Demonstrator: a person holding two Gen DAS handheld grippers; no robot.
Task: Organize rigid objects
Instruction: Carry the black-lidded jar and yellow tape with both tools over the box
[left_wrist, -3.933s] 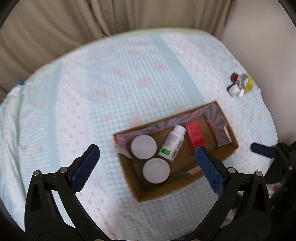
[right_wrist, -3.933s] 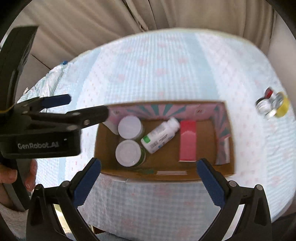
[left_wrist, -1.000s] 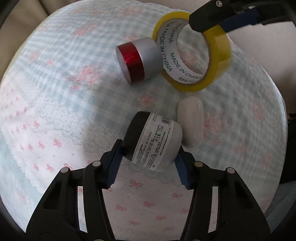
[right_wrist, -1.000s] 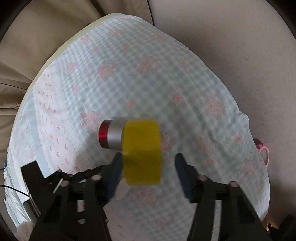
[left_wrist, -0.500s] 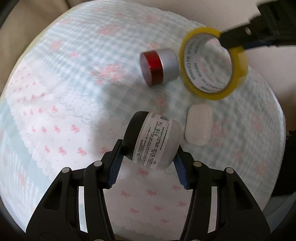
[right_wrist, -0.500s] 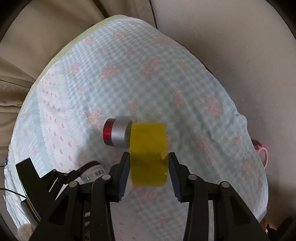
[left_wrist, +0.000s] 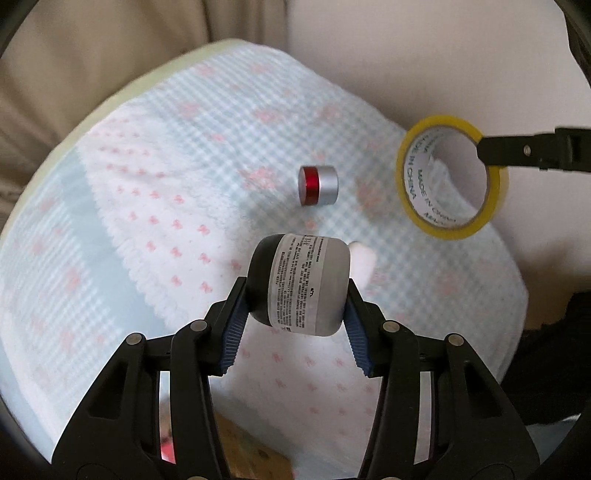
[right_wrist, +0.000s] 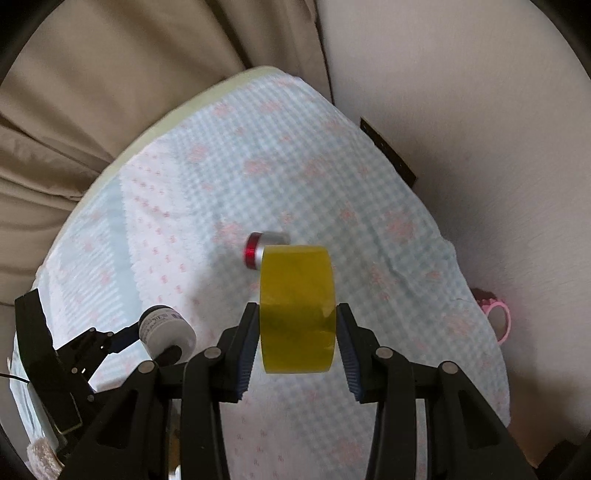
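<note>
My left gripper (left_wrist: 295, 299) is shut on a squat grey jar (left_wrist: 306, 273) with a black lid and a printed label, held sideways above the cloth, and its jaws are closing tighter on it. My right gripper (right_wrist: 296, 314) is shut on a yellow tape roll (right_wrist: 297, 280), gripping it across its width. In the left wrist view the tape roll (left_wrist: 413, 184) hangs at the right. A small red-and-silver cylinder (left_wrist: 317, 184) lies on the cloth, and in the right wrist view that cylinder (right_wrist: 264, 248) shows just beyond the tape. A white oval piece (left_wrist: 364, 264) peeks from behind the jar.
The table carries a pale blue checked cloth (left_wrist: 166, 206) with pink bows. Beige curtains (right_wrist: 92, 92) hang behind and a wall stands at the right. A pink cup (right_wrist: 496, 317) sits beyond the table's right edge. A cardboard box corner (left_wrist: 251, 454) shows at the bottom.
Both grippers have risen with their loads. The tape has lifted away from the red-and-silver cylinder, and the jar has left the cloth beside the white piece. The table looks farther off.
</note>
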